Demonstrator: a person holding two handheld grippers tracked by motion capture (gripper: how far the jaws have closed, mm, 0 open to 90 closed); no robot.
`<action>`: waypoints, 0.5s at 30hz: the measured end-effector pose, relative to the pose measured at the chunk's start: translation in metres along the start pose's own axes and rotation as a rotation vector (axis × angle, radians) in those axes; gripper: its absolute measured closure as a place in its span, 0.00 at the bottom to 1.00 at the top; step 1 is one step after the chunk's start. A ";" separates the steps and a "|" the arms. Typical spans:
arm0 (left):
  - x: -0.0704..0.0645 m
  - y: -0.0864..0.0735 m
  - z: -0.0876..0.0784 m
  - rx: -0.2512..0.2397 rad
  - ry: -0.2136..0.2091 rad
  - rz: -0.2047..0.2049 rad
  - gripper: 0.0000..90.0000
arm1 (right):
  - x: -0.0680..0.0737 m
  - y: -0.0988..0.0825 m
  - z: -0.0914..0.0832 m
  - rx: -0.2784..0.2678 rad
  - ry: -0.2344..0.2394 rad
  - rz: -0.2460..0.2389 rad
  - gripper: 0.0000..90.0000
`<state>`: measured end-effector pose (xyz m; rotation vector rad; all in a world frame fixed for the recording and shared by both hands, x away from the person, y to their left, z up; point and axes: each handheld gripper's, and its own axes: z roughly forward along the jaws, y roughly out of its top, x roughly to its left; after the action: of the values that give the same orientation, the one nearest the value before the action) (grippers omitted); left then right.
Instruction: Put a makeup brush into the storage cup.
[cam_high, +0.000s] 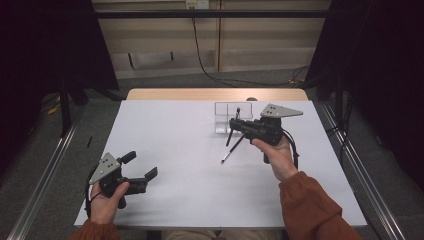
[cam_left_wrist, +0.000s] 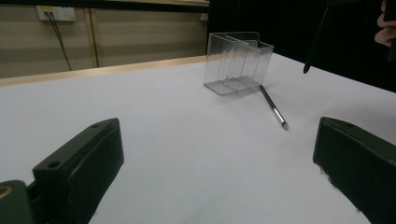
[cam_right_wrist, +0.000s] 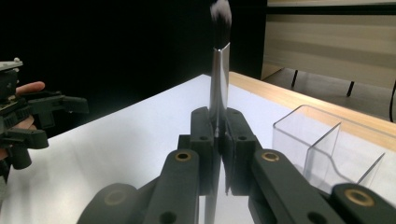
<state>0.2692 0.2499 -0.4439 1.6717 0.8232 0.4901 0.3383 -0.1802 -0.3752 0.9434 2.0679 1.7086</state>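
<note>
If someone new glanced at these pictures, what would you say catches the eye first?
Most striking is the right gripper, shut on a makeup brush whose dark bristles point up, just beside the clear divided holder at the table's far side. A second brush lies on the white table before the holder, while the left gripper waits open at the near left.

A lab-like recording station is suggested rather than a home. A bare white rectangular surface (cam_high: 190, 165) with a pale wooden edge is set on grey carpeted floor (cam_high: 350, 150). It is flanked at 9 and 3 o'clock by black curtains (cam_high: 45, 45) and metal floor rails (cam_high: 47, 175). At 12 o'clock, plain beige wall panels (cam_high: 250, 45) are seen, with a white wall socket (cam_high: 196, 4) from which a black cable (cam_high: 200, 55) is trailed to the floor.
</note>
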 end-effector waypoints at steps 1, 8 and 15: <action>0.000 0.000 0.000 0.002 0.000 0.010 0.02 | -0.001 0.002 0.000 -0.002 -0.003 -0.002 0.93; 0.000 0.000 0.001 0.002 0.002 -0.018 0.02 | -0.009 0.012 0.007 -0.003 -0.020 0.000 0.93; -0.001 0.000 0.000 0.011 -0.008 -0.011 0.02 | -0.016 0.025 0.017 0.000 -0.036 -0.017 0.93</action>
<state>0.2691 0.2491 -0.4438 1.6772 0.8303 0.4722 0.3672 -0.1758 -0.3582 0.9467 2.0475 1.6702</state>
